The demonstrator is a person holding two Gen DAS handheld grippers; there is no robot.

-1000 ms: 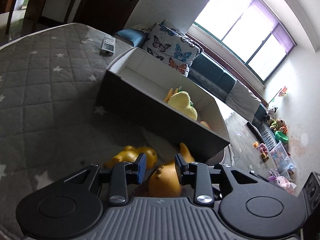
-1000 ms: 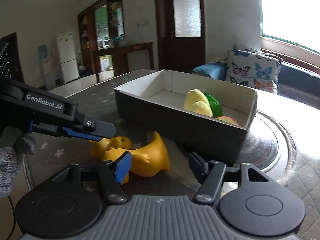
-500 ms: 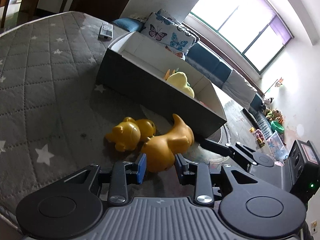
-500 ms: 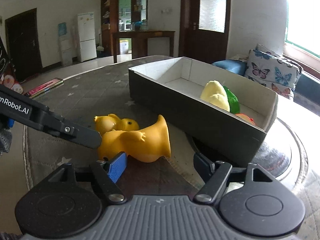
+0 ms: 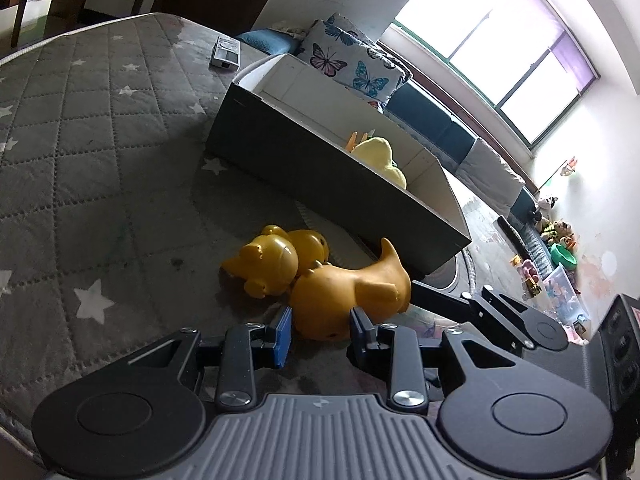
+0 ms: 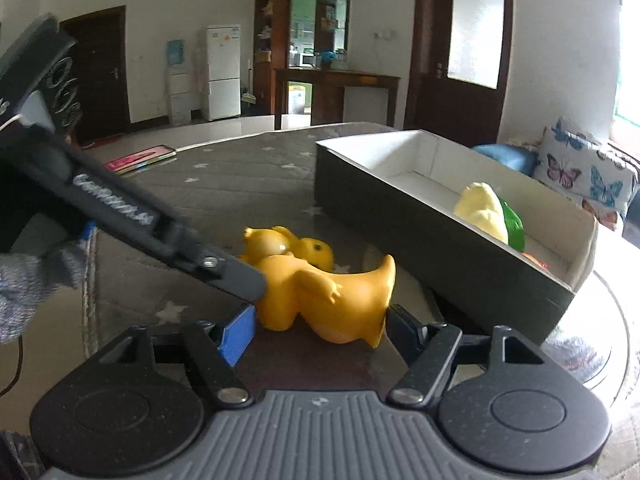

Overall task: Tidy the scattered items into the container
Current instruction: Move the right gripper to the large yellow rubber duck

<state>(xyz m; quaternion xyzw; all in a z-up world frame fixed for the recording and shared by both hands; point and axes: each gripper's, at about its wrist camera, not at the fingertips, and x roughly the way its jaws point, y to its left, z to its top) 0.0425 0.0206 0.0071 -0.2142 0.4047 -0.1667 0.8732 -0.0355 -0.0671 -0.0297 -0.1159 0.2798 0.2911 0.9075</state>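
A large yellow rubber duck (image 5: 348,296) lies on its side on the grey quilted table; it also shows in the right wrist view (image 6: 332,300). A smaller yellow toy (image 5: 272,260) lies against it, also in the right wrist view (image 6: 288,246). My left gripper (image 5: 320,334) is open, its jaws either side of the big duck's near end, no clear contact. My right gripper (image 6: 320,330) is open wide around the same duck from the other side. The dark box with a white inside (image 5: 320,168) holds a pale yellow plush (image 6: 482,210) and a green item (image 6: 514,226).
A small grey remote (image 5: 225,53) lies on the table behind the box. A butterfly cushion (image 5: 352,60) and sofa stand beyond. Toys are heaped on the floor at the far right (image 5: 556,248). The left gripper's body (image 6: 120,208) crosses the right wrist view.
Both grippers have drawn back and lowered toward the big duck. The right gripper now brackets it; the left gripper's jaws have opened slightly wider around its near end.
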